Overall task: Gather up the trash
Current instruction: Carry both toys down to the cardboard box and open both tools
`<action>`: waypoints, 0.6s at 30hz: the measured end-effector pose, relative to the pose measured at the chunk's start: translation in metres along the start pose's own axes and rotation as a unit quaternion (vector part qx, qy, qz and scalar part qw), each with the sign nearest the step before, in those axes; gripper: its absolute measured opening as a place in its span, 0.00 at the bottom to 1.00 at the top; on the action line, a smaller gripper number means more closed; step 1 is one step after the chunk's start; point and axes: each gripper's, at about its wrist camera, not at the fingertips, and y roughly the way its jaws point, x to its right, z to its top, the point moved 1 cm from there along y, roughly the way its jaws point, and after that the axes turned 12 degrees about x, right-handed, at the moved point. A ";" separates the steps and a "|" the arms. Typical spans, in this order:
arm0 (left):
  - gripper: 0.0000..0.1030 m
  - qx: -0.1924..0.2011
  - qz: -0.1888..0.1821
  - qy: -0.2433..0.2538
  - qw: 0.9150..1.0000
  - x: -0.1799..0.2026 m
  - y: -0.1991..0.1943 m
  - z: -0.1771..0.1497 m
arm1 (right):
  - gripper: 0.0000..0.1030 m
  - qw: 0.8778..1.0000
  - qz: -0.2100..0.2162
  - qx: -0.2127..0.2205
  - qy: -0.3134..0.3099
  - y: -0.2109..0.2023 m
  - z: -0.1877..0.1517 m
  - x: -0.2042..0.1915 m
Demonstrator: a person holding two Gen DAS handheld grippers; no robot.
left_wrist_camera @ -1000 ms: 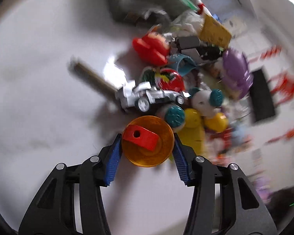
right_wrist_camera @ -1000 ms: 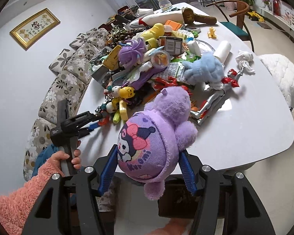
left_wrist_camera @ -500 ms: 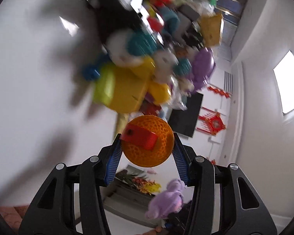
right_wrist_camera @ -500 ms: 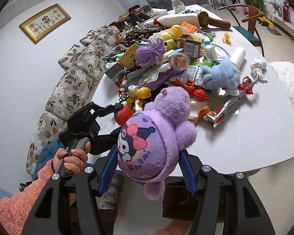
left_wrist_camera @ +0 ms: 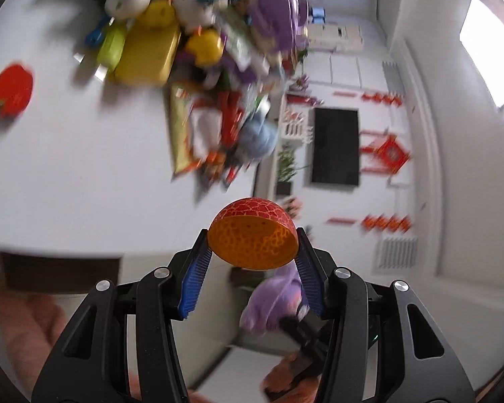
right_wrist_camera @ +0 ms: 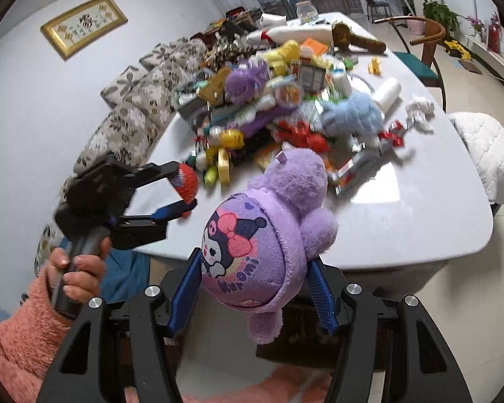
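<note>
My left gripper (left_wrist_camera: 252, 235) is shut on an orange half-shell (left_wrist_camera: 253, 247) with a red crackled outside; its hollow faces the camera and looks empty. It hangs near the edge of the white table (left_wrist_camera: 67, 174). In the right wrist view the same left gripper (right_wrist_camera: 185, 186) is at the left, held by a hand in a pink fuzzy sleeve, with the shell (right_wrist_camera: 189, 177) between its pads. My right gripper (right_wrist_camera: 253, 258) is shut on a purple plush toy (right_wrist_camera: 262, 235) with a cartoon face, in front of the table's near edge (right_wrist_camera: 403, 248).
A big heap of toys and wrappers (right_wrist_camera: 285, 107) covers the middle and far part of the table. A red round toy (left_wrist_camera: 11, 89) lies alone on it. Floral sofa cushions (right_wrist_camera: 134, 107) stand left, a wooden chair (right_wrist_camera: 426, 43) and white bedding (right_wrist_camera: 484, 158) right.
The left gripper swung away from the heap, up toward the table's edge, and the view turned. The red block that lay in the shell no longer shows. The right gripper drifted slightly, still holding the plush.
</note>
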 end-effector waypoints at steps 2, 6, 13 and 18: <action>0.47 -0.013 0.021 0.014 1.000 -0.007 0.005 -0.022 | 0.57 1.000 0.001 -0.020 -0.003 0.003 -0.017 0.007; 0.47 -0.045 0.050 0.017 0.998 -0.040 0.010 -0.074 | 0.57 0.998 -0.003 -0.068 -0.001 0.019 -0.058 0.030; 0.47 -0.070 0.138 0.022 0.988 -0.143 0.041 -0.143 | 0.57 0.983 -0.038 -0.175 0.032 0.100 -0.161 0.106; 0.47 -0.089 0.220 0.014 0.971 -0.245 0.094 -0.160 | 0.58 0.971 -0.067 -0.226 0.036 0.170 -0.232 0.158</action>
